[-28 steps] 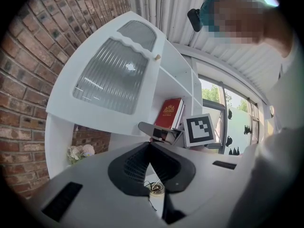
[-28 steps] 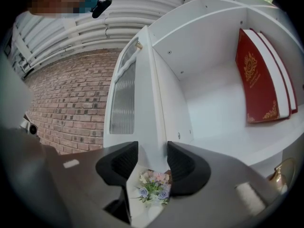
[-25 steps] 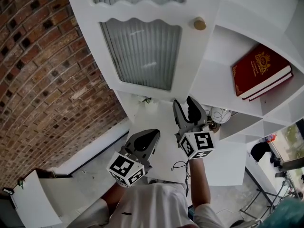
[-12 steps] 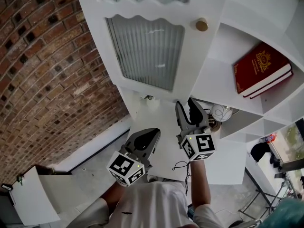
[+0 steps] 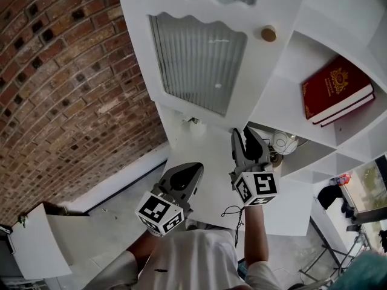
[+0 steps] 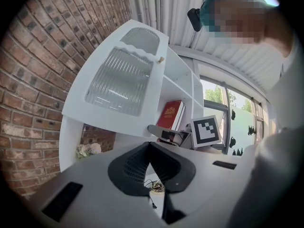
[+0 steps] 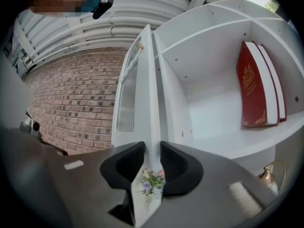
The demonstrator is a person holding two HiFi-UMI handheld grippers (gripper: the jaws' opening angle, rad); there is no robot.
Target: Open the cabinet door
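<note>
The white cabinet door (image 5: pixel 199 59), with a ribbed glass panel and a brass knob (image 5: pixel 268 34), stands swung open toward the brick wall. My right gripper (image 5: pixel 247 135) is held just below the door's lower corner. Its jaws are closing with nothing pressed between them. In the right gripper view the door's edge (image 7: pixel 149 89) lines up with the gap of the right gripper (image 7: pixel 152 148), beyond the tips. My left gripper (image 5: pixel 192 171) hangs lower left, shut and empty; the left gripper (image 6: pixel 149 145) faces the door's front (image 6: pixel 118 80).
A red book (image 5: pixel 335 92) leans in the open shelf on the right. A small round ornament (image 5: pixel 282 144) sits on a lower shelf, and a posy of flowers (image 7: pixel 152 179) below the door. The brick wall (image 5: pixel 72 89) runs along the left.
In the head view the cabinet and its door have slid rightward and a little down. Both grippers keep nearly the same place in the frame. The right jaws look narrower.
</note>
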